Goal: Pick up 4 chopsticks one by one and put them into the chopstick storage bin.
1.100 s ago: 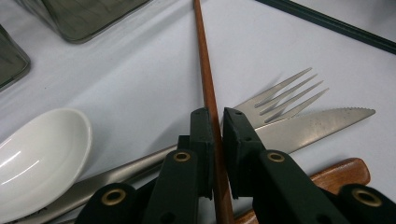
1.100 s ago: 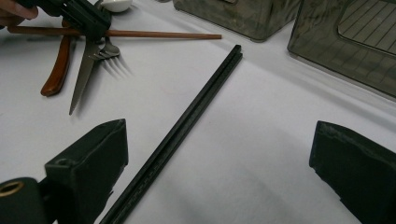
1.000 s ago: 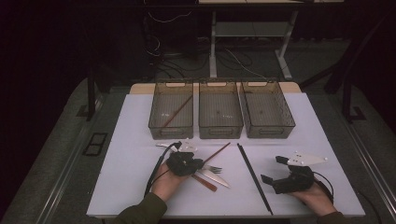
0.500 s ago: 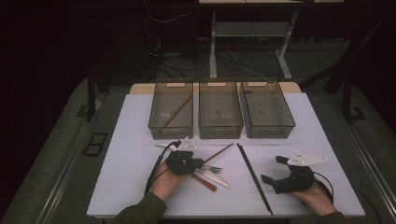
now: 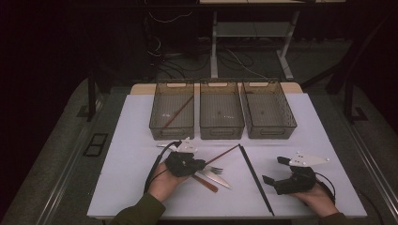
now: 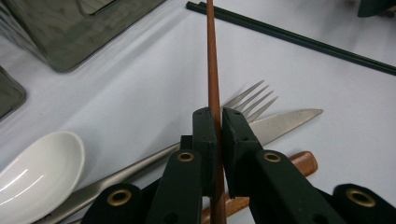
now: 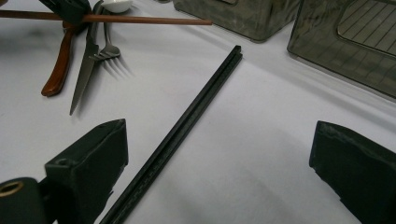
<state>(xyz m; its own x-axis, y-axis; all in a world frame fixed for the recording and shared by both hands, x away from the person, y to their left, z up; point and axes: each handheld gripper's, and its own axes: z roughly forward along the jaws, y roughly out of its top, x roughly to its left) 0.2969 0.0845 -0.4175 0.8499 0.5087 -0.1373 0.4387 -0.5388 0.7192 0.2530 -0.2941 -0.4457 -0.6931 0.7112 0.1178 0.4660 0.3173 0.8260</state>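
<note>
A brown wooden chopstick (image 6: 212, 65) runs between the jaws of my left gripper (image 6: 219, 122), which is shut on it; the stick (image 5: 223, 154) points toward the bins. Under it lie a steel fork (image 6: 252, 99), a knife with a wooden handle (image 6: 285, 122) and a white spoon (image 6: 39, 168). A pair of black chopsticks (image 5: 255, 178) lies on the white table between my hands. My right gripper (image 5: 276, 170) rests at the front right, open, with the black chopsticks (image 7: 187, 126) lying ahead between its jaws, untouched. The held chopstick (image 7: 140, 19) crosses the right gripper view's top.
Three smoky plastic bins stand side by side at the back of the white table (image 5: 131, 154). The left bin (image 5: 172, 112) holds one brown chopstick; the middle bin (image 5: 221, 112) and right bin (image 5: 267, 112) look bare. Dark floor and cables lie beyond.
The left gripper has shifted slightly with the brown chopstick in its jaws. The right gripper has kept still.
</note>
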